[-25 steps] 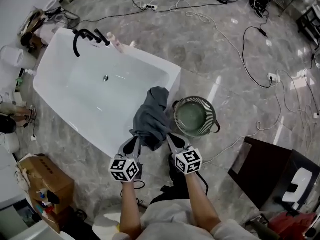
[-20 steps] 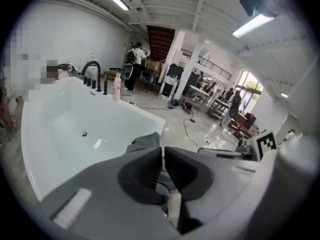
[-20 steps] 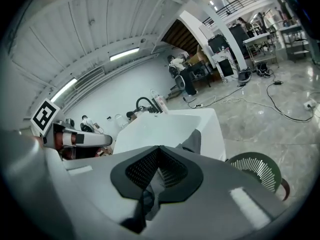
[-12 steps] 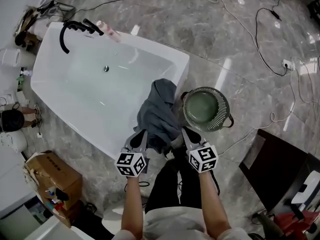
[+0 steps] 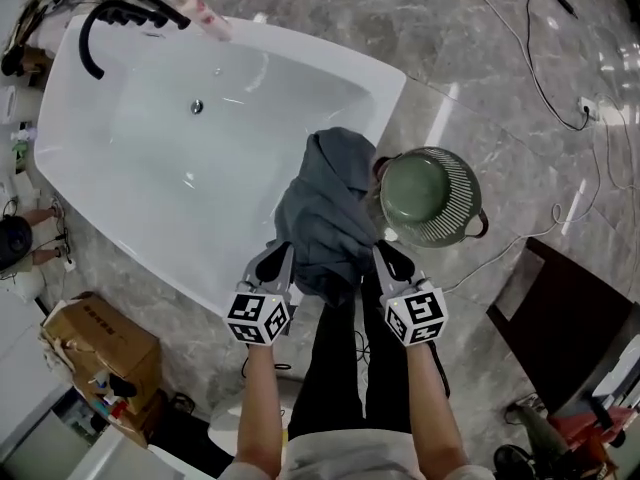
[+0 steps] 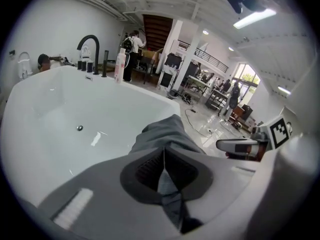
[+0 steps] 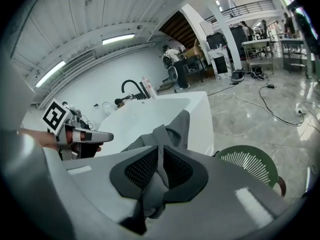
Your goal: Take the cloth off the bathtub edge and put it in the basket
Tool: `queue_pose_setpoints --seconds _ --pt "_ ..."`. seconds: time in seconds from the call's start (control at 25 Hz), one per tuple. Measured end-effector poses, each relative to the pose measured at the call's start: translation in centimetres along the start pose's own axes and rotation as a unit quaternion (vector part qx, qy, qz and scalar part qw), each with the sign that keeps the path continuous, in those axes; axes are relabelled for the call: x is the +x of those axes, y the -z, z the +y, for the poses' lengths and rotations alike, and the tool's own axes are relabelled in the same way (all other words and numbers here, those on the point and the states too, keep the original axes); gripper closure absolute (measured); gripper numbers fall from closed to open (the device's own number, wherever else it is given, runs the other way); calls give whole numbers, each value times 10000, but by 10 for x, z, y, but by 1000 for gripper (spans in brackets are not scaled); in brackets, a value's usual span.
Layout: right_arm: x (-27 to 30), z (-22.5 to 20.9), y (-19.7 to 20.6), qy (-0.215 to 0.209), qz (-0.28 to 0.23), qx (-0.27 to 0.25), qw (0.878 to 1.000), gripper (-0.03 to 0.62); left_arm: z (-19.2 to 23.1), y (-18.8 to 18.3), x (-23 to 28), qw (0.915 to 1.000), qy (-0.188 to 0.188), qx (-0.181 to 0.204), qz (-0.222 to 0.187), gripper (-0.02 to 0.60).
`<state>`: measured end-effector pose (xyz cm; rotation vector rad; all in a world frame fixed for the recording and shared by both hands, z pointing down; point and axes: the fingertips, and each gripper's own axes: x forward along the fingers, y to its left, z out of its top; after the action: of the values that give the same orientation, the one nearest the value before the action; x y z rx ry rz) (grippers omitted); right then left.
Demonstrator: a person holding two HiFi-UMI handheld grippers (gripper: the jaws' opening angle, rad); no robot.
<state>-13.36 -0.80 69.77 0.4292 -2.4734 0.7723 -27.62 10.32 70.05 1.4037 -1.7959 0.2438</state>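
While the cloth [image 5: 330, 208] hangs over the rim at the tub's [image 5: 120, 158] near corner, a person grips its lower edge with both tools. The left gripper [image 5: 283, 260] has its jaws clenched on a fold just outside the tub wall. The right gripper [image 5: 385, 258] has its jaws clenched on a second fold, farther out from the tub. Each gripper view shows grey fabric pinched between closed pads and running up toward the rim. The cloth's upper part lies bunched on the tub edge, so it does not appear to have come away yet.

A green basket [image 5: 466, 193] stands on the floor just beside the same tub corner, and nothing shows inside it. Whether its rim touches the tub wall cannot be told.

By this reading the task is in its early part. The grasp is made at two points, but the cloth has not been lifted clear. Left to do are raising it off the tub, carrying it the short way out from the corner over the basket, and letting go.
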Motion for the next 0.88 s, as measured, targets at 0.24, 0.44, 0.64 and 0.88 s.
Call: queue_pose_setpoints --seconds 0.24,0.44,0.64,0.88 --pt "31 14 22 -371 193 -59 9991 381 29 17 29 9970 673 -327 196 343" --pt "39 27 49 -898 682 -189 9934 149 23 36 59 9862 1448 -521 615 116" --pt "63 36 70 -1250 1014 189 9868 30 18 46 78 9683 2159 -799 966 -6" --pt "92 40 87 -1414 1168 271 9827 22 6 70 102 9460 2716 -1152 1342 -60"
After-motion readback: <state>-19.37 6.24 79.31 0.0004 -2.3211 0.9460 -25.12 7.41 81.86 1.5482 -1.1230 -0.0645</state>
